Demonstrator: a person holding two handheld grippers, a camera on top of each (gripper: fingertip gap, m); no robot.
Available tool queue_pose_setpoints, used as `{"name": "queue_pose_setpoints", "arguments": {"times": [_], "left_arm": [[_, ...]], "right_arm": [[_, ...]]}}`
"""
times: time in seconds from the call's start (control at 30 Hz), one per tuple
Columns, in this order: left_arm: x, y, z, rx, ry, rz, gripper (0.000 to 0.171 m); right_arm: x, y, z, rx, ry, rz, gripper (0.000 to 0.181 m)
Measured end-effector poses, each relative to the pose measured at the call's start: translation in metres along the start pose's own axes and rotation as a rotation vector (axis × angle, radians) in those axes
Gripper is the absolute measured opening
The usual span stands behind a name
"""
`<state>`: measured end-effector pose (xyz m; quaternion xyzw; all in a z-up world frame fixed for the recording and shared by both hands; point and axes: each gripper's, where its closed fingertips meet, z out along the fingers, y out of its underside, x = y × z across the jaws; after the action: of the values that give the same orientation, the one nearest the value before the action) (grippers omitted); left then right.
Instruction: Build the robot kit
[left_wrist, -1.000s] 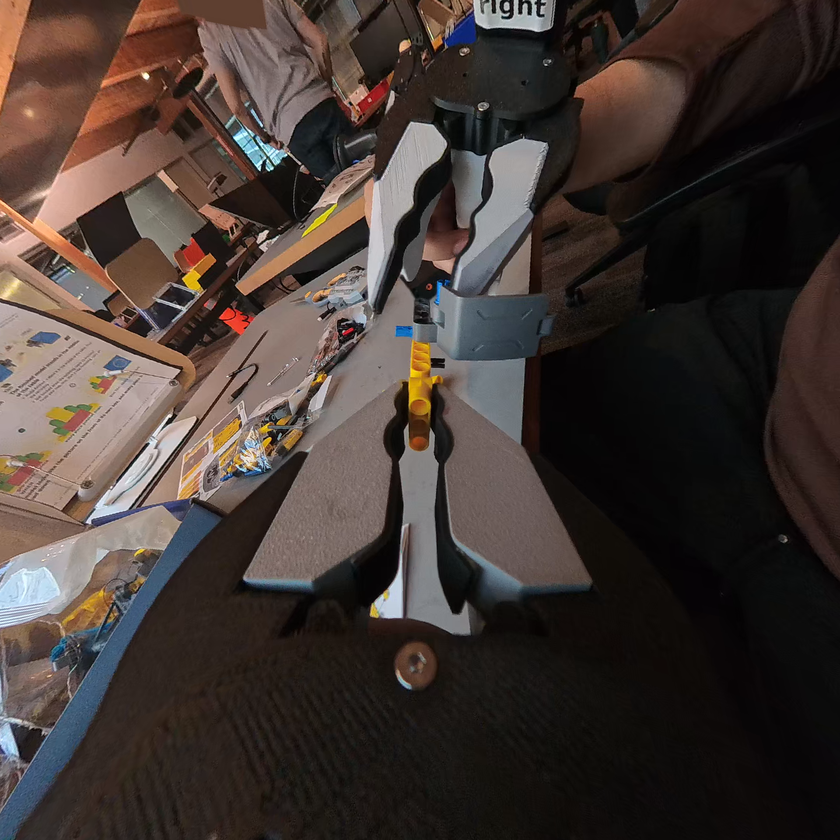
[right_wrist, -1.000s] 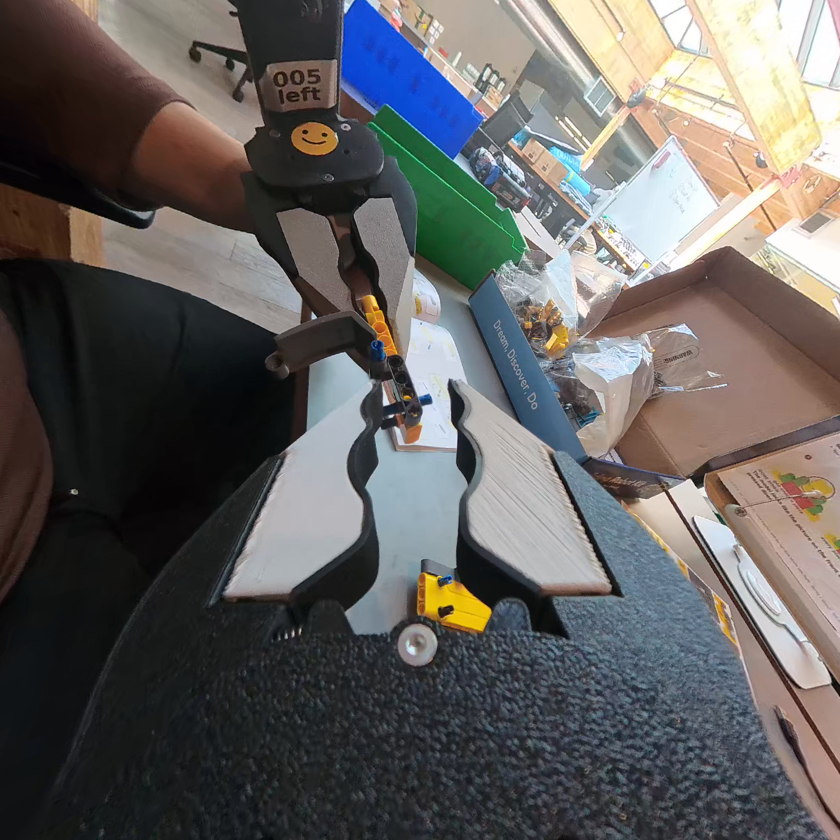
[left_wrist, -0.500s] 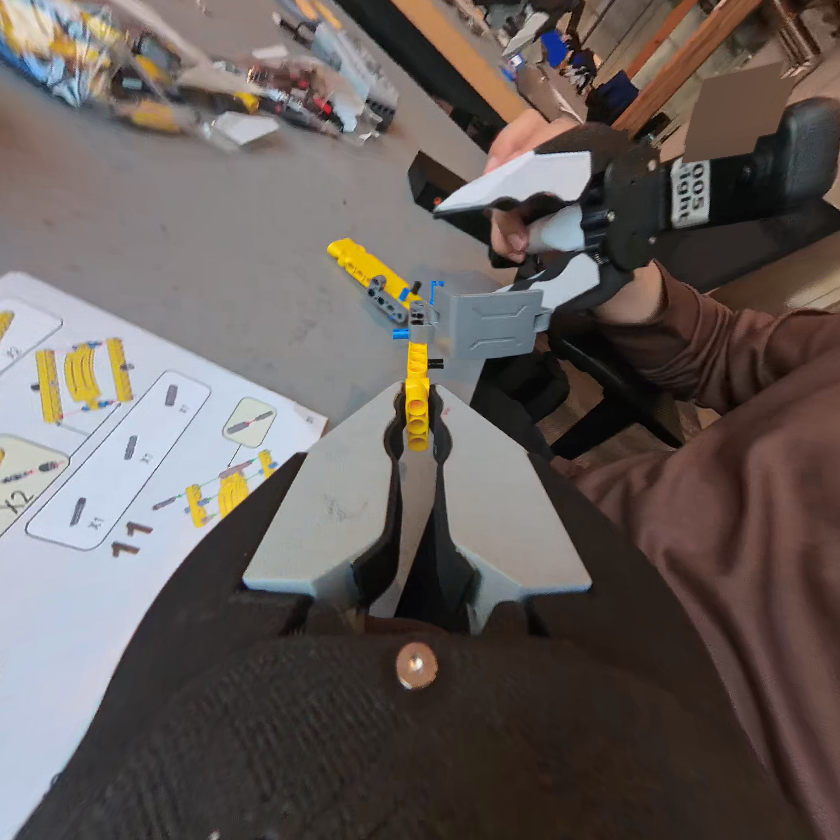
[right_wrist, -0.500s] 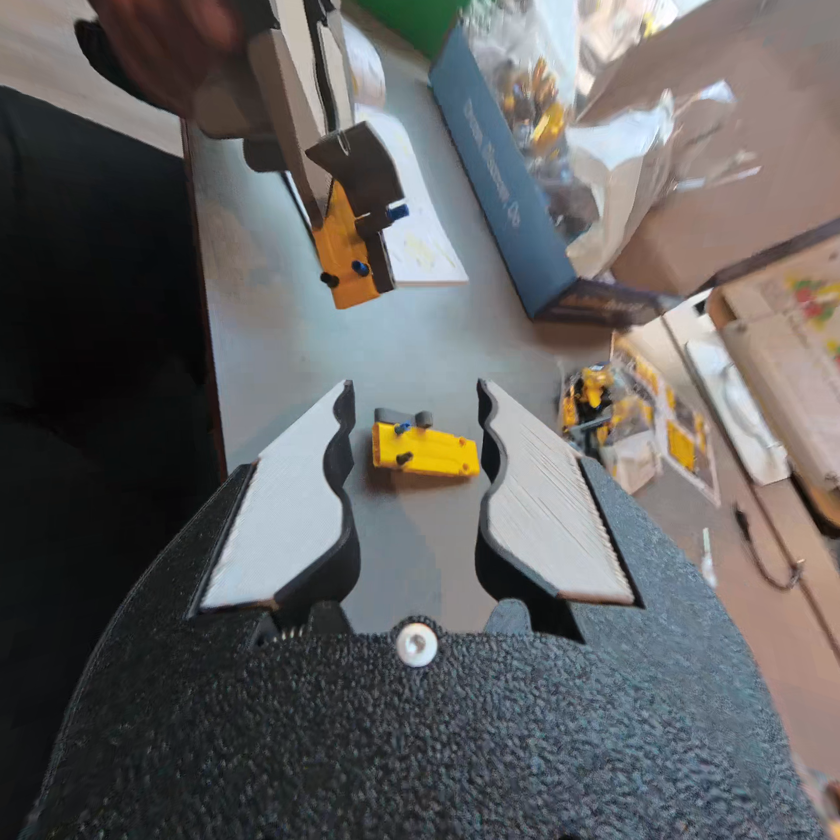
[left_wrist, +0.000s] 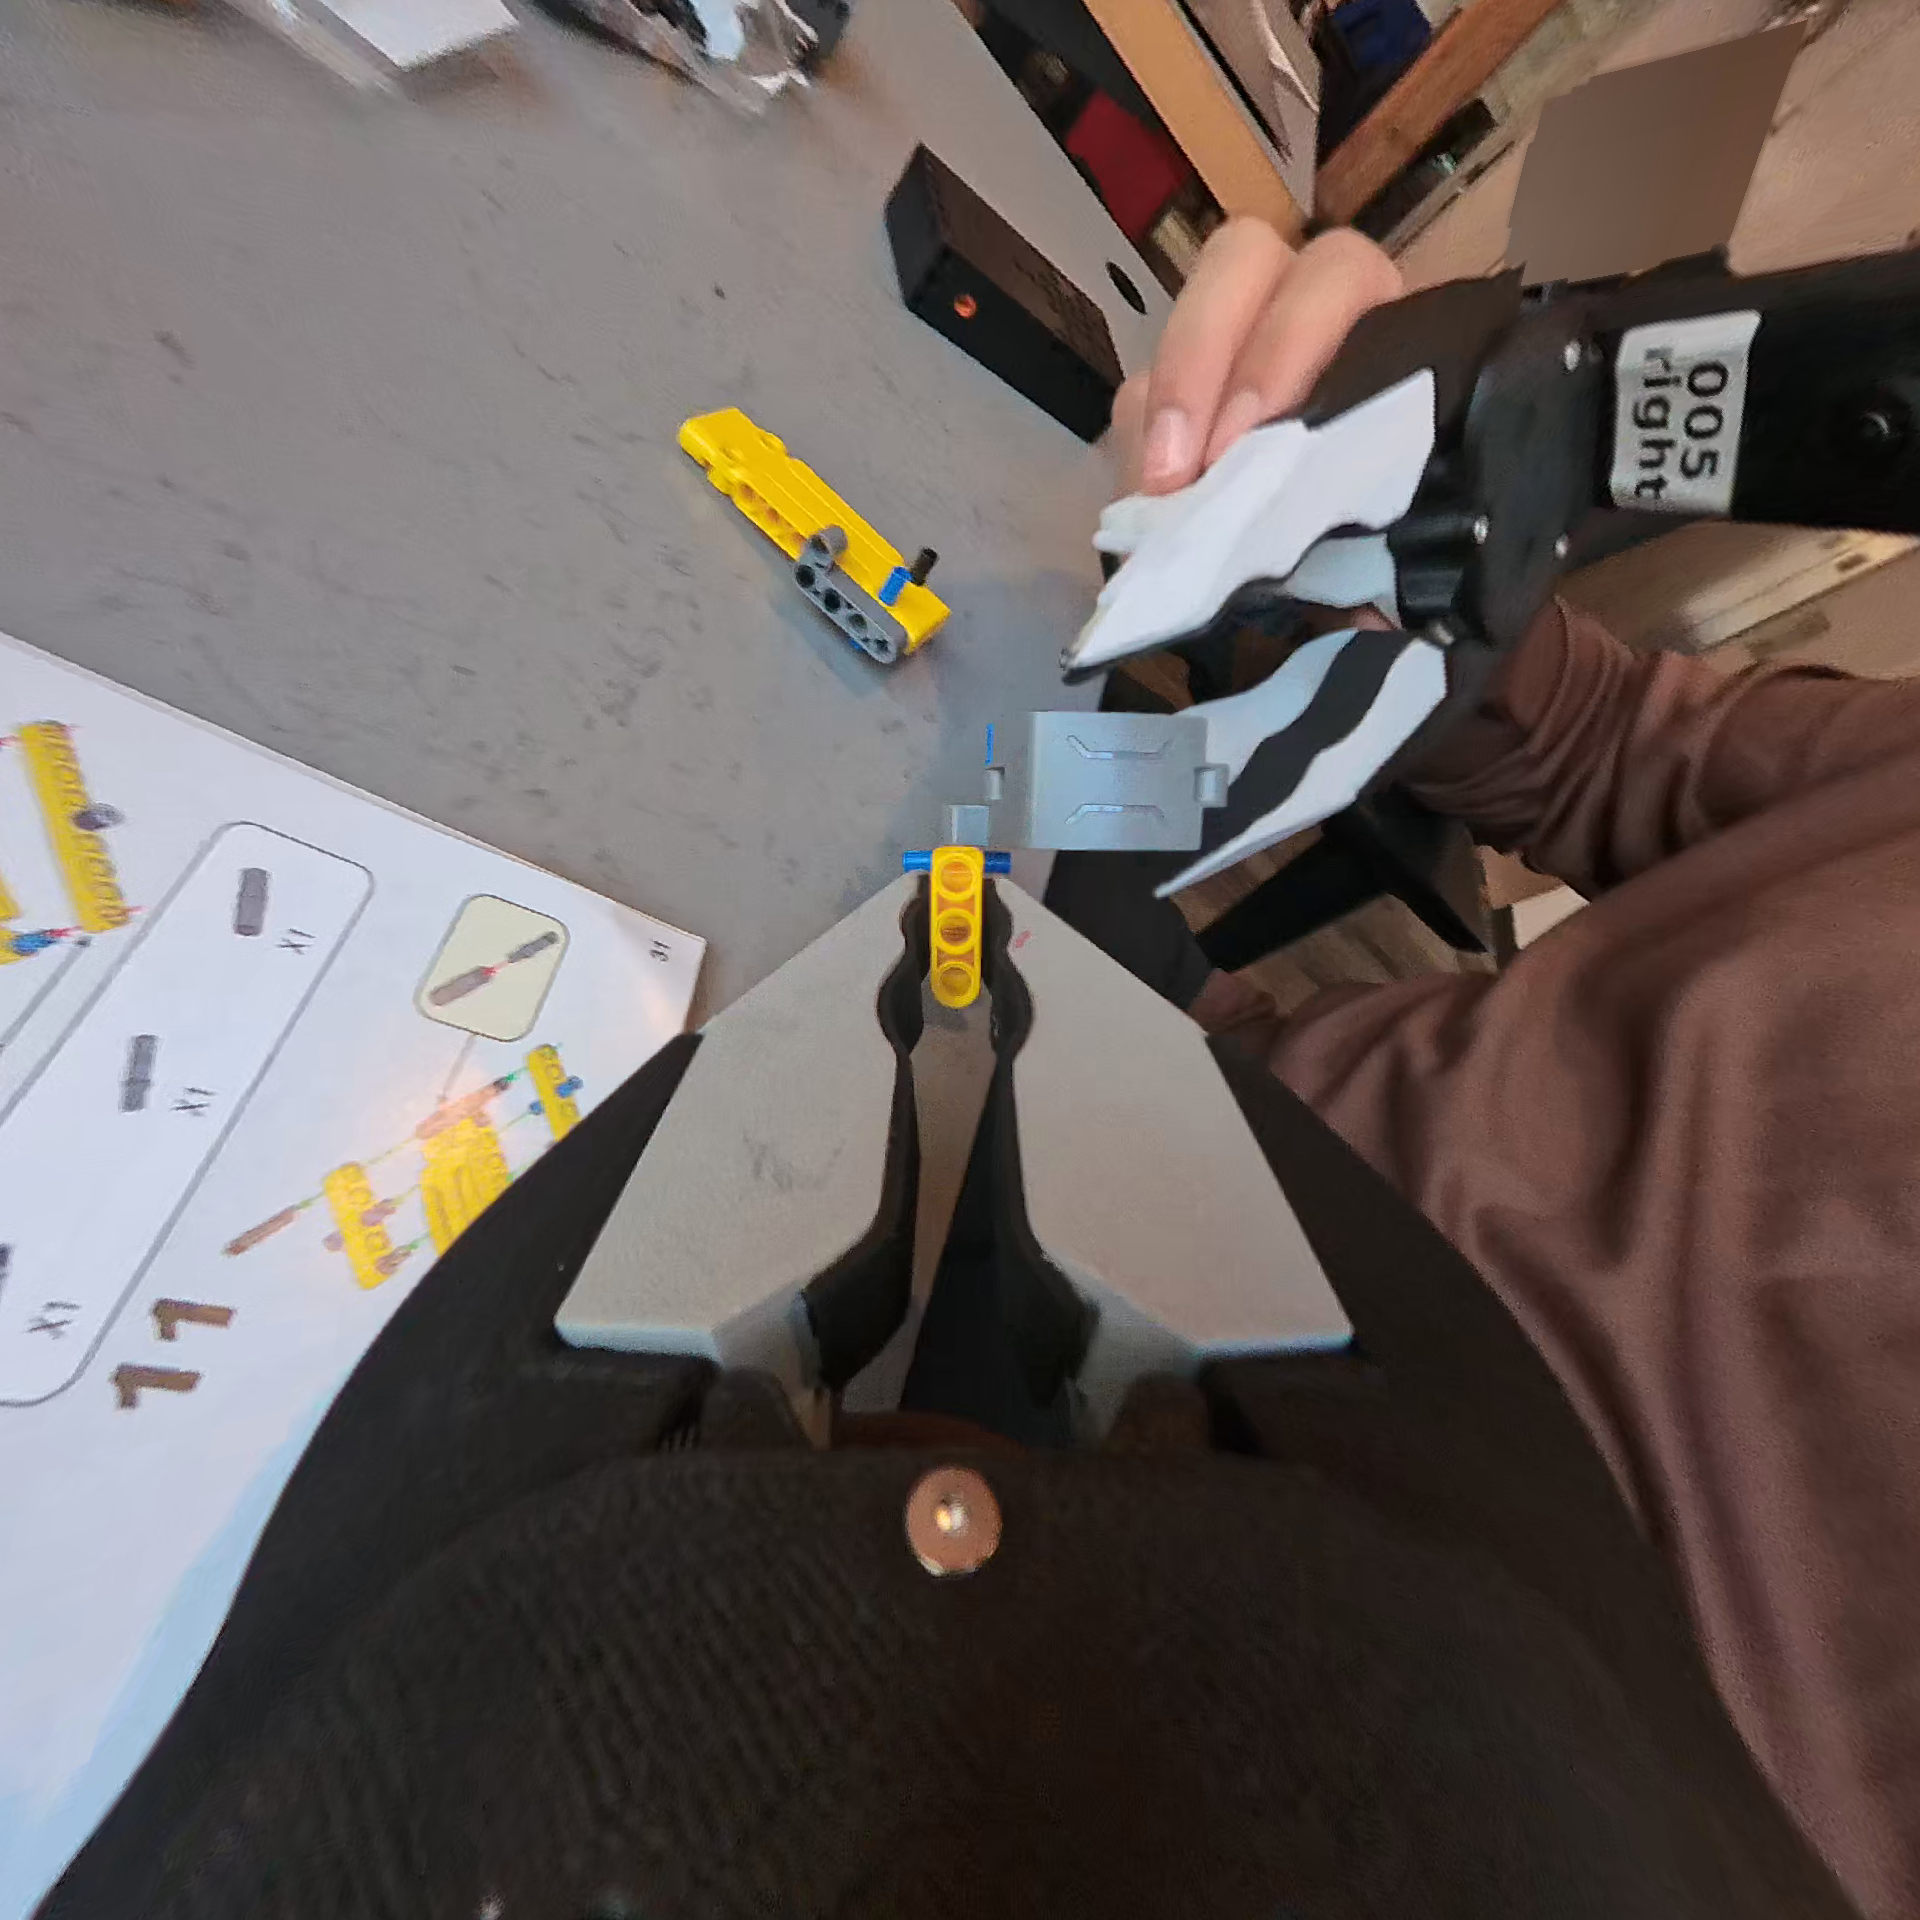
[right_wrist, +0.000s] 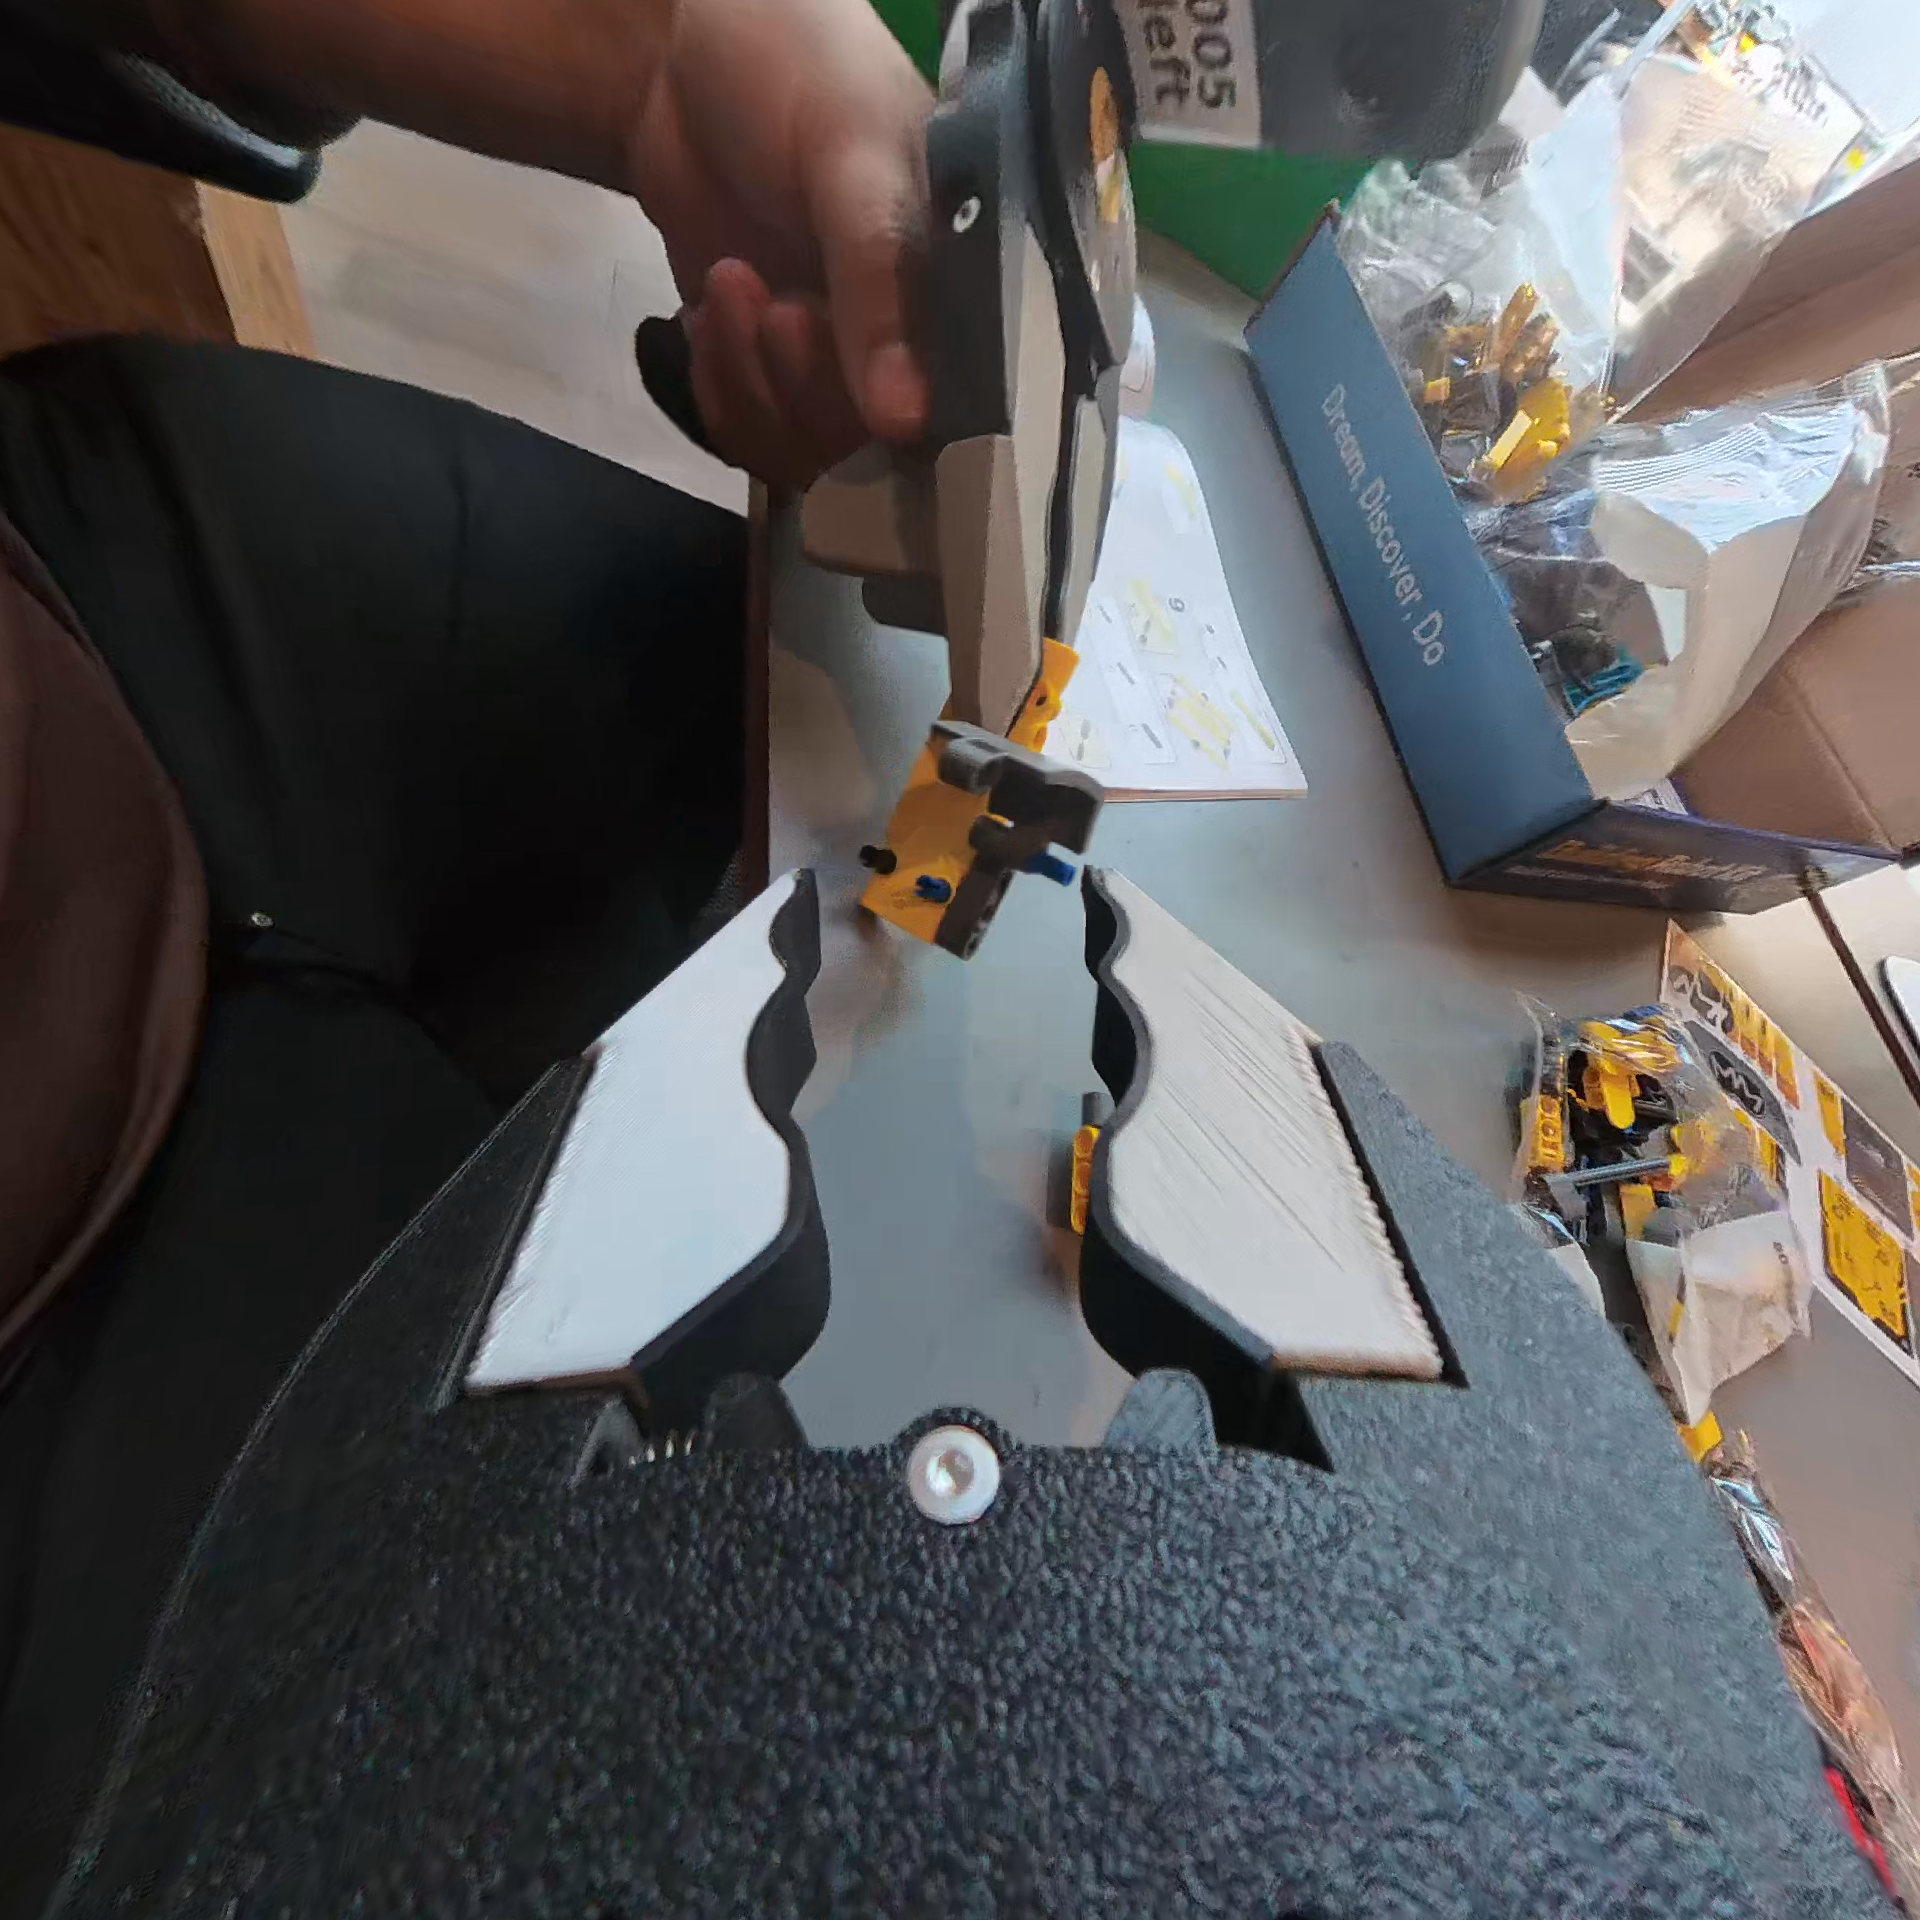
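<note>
While two claws share the grey surface, only one carries anything: the left claw is clamped on a single yellow beam assembly that bears one grey panel and small blue pins, held clear above the surface. The right claw stands wide apart with nothing between its fingers; the held assembly hangs just beyond its tips. One second yellow assembly lies flat on the surface, apart from both. One instruction booklet lies open beside the left claw, one dark blue box and several clear bags of parts farther off.
</note>
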<state>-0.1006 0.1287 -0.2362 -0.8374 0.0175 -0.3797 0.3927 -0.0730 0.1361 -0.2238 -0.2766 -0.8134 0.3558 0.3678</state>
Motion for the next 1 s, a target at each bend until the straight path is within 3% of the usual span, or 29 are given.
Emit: {"name": "queue_pose_setpoints", "arguments": {"times": [0.2, 0.27, 0.3, 0.37, 0.5, 0.57, 0.77, 0.87, 1.0], "left_arm": [[0.000, -0.003, 0.007, -0.041, 0.030, 0.016, 0.004], [0.003, -0.002, 0.011, -0.068, 0.046, 0.041, 0.005], [0.003, 0.000, 0.013, -0.084, 0.043, 0.054, 0.006], [-0.006, -0.001, 0.017, -0.097, -0.026, 0.082, 0.015], [-0.029, -0.013, 0.011, -0.049, -0.234, 0.188, 0.030], [-0.038, -0.017, 0.003, -0.043, -0.342, 0.249, 0.045], [-0.016, -0.022, 0.009, -0.047, -0.446, 0.558, 0.061], [-0.024, -0.016, 0.020, -0.092, -0.509, 0.640, 0.050], [-0.021, -0.006, 0.033, -0.143, -0.424, 0.581, 0.050]], "right_arm": [[0.011, -0.003, 0.015, 0.008, 0.117, -0.030, 0.064], [0.014, -0.007, 0.018, 0.039, 0.130, -0.014, 0.059], [0.018, -0.010, 0.018, 0.056, 0.140, 0.003, 0.049], [0.025, -0.008, 0.018, 0.055, 0.145, 0.044, 0.025], [0.047, 0.010, 0.020, -0.020, 0.230, 0.128, 0.019], [0.054, 0.016, 0.022, -0.049, 0.258, 0.178, 0.019], [0.058, 0.022, 0.028, -0.077, 0.235, 0.331, 0.018], [0.059, 0.025, 0.029, -0.091, 0.219, 0.383, 0.017], [0.056, 0.026, 0.030, -0.084, 0.168, 0.465, 0.020]]}}
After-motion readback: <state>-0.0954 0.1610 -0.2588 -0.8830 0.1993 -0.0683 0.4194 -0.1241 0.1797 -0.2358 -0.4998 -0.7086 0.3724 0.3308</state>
